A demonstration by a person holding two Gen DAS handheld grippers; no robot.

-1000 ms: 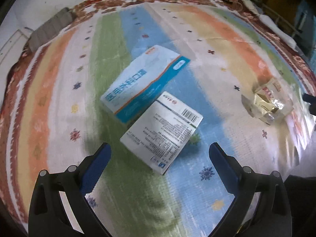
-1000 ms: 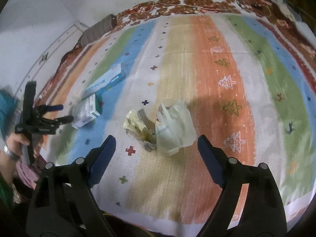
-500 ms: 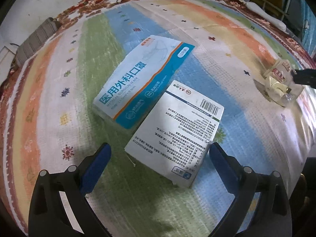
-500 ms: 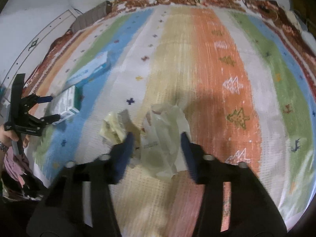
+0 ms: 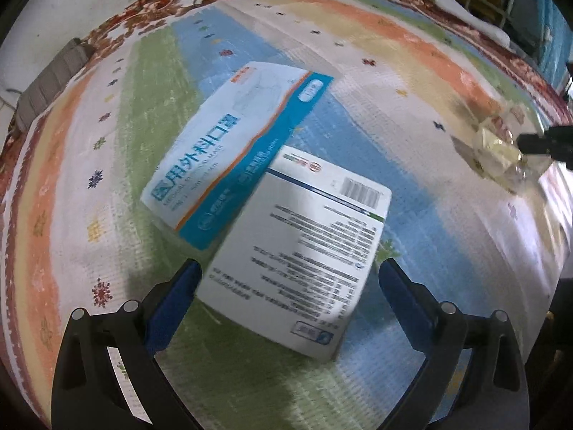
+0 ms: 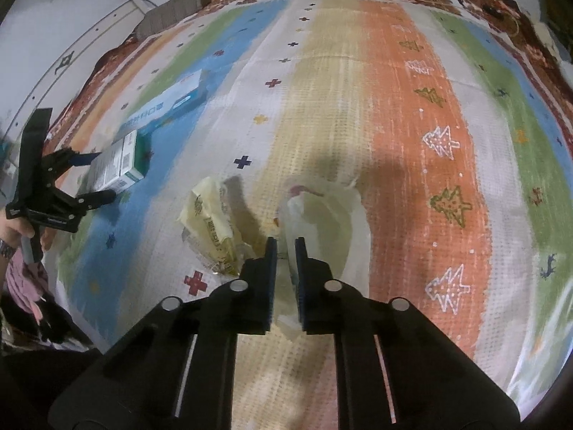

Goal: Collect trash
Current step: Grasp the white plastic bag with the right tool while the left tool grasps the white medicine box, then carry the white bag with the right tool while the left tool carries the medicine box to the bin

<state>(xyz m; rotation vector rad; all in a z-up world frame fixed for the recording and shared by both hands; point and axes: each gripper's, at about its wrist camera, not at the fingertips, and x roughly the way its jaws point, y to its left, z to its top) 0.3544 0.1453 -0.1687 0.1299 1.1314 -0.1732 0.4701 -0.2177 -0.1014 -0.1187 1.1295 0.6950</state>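
In the left wrist view a white printed box (image 5: 304, 251) lies on the striped cloth, partly over a blue and white mask box (image 5: 232, 147). My left gripper (image 5: 288, 279) is open, its blue fingers either side of the white box's near end. In the right wrist view my right gripper (image 6: 285, 247) is shut on the edge of a translucent plastic bag (image 6: 329, 222). A crumpled yellow wrapper (image 6: 215, 229) lies just left of the bag. The white box (image 6: 118, 165) and mask box (image 6: 168, 105) show at the left, with the left gripper (image 6: 96, 175) around the white box.
The striped cloth (image 6: 412, 107) covers the whole surface, with a dark red patterned border at the far edge. A grey ribbed object (image 5: 53, 79) sits at the far left corner. The wrapper and bag (image 5: 497, 147) appear at the right of the left wrist view.
My left gripper has moved closer to the white box, which now sits between its fingers. My right gripper has moved down and closed from wide open onto the plastic bag.
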